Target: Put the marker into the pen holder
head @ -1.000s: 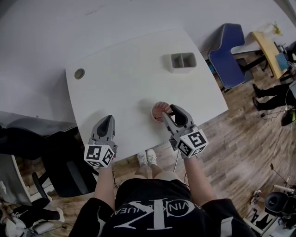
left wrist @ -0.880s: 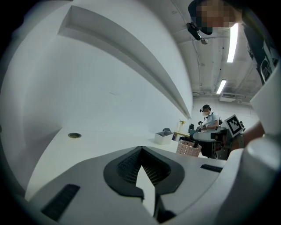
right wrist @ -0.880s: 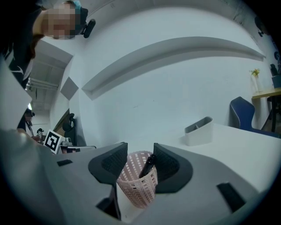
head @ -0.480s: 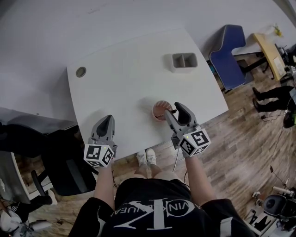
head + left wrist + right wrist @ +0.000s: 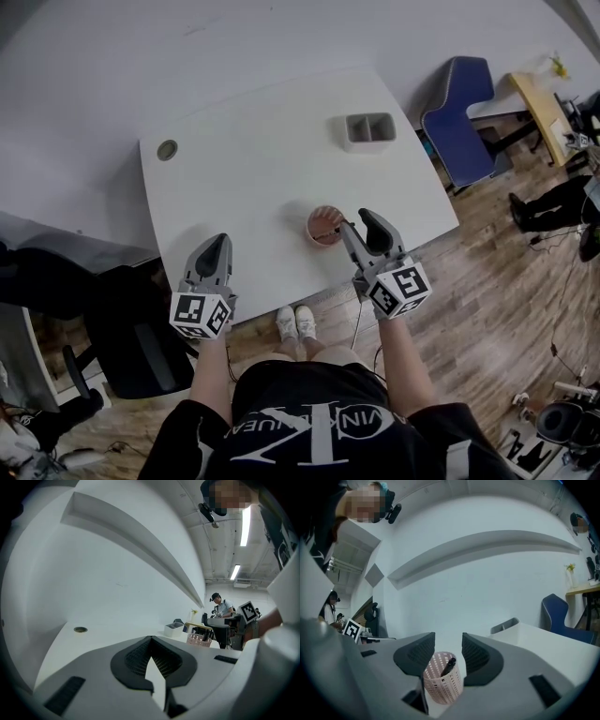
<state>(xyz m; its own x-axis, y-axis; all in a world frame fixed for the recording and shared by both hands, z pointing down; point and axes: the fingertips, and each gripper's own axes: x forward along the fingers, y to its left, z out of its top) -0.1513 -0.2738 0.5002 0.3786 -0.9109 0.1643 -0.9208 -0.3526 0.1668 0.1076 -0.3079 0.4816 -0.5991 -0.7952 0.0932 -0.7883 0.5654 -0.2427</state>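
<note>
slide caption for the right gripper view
Right gripper, jaws just opened and empty, facing the pen holder with the marker inside

Same build on both: left gripper [image 5: 218, 240] and right gripper [image 5: 360, 221] have light grey moulded shells, black mesh-textured pads [image 5: 476, 656] and a marker cube [image 5: 401, 288] at the rear (black squares on white faces). Operator wears a black short-sleeved T-shirt [image 5: 319, 427] with large white lettering, and white shoes [image 5: 296, 322].

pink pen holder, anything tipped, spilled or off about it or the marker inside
Nothing stands out. The pink perforated plastic pen holder stands upright on the white table, and the black marker leans inside it against the rim, as a pen normally would. Nothing spilled or damaged shows.
</note>
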